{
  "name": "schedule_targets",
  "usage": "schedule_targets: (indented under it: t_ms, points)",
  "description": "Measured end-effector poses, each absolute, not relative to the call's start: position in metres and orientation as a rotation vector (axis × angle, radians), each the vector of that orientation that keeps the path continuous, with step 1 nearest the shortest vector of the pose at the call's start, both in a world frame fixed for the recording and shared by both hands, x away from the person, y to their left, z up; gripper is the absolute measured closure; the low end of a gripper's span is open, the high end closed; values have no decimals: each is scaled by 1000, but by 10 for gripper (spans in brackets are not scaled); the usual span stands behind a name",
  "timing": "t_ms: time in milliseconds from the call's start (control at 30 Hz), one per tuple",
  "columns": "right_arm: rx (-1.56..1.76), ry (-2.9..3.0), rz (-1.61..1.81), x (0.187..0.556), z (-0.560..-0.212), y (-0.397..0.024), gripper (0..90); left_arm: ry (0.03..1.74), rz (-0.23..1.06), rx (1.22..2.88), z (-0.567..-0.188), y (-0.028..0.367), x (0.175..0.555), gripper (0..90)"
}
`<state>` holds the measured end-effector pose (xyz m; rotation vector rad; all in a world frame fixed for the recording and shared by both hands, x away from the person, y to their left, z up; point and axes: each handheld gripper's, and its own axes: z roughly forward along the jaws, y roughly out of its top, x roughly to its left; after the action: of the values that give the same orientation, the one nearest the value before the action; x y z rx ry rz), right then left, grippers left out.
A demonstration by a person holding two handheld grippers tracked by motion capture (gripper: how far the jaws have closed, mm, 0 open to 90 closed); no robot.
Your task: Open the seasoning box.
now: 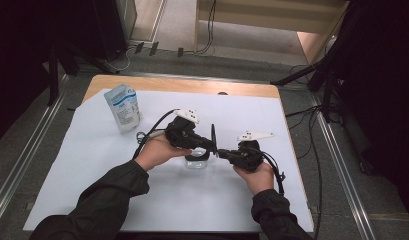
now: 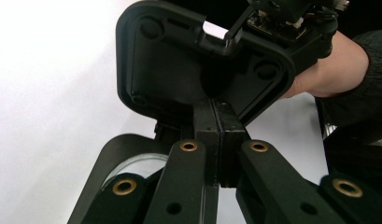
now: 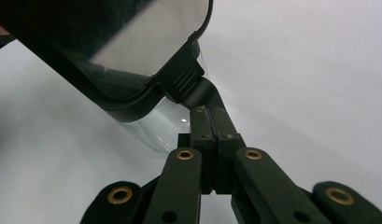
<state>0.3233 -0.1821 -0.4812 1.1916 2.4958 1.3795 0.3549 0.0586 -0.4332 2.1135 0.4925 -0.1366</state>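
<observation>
So both grippers were working the same thing mid-table: a flat black plastic lid (image 1: 213,136) with rounded corners and a latch tab, held on edge above a clear glass container (image 1: 197,161) that sat on the white sheet covering the wooden table (image 1: 182,85). The left gripper (image 2: 217,140) had its jaws pinched together on the lid's edge, underside facing its camera. The right gripper (image 3: 208,126) was clamped on the lid's tab from the other side, jaws closed tight. The container sat right below the left gripper. A white and blue soft pouch (image 1: 123,107) stood way off near the table's far left corner.
</observation>
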Motion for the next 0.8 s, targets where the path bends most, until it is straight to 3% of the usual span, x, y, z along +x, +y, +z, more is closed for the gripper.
schedule_targets:
  t_ms: [800]
  points:
    - [1194,2490,1364,323,-481,-180,900,501,-170,2119,-438,48,363,896]
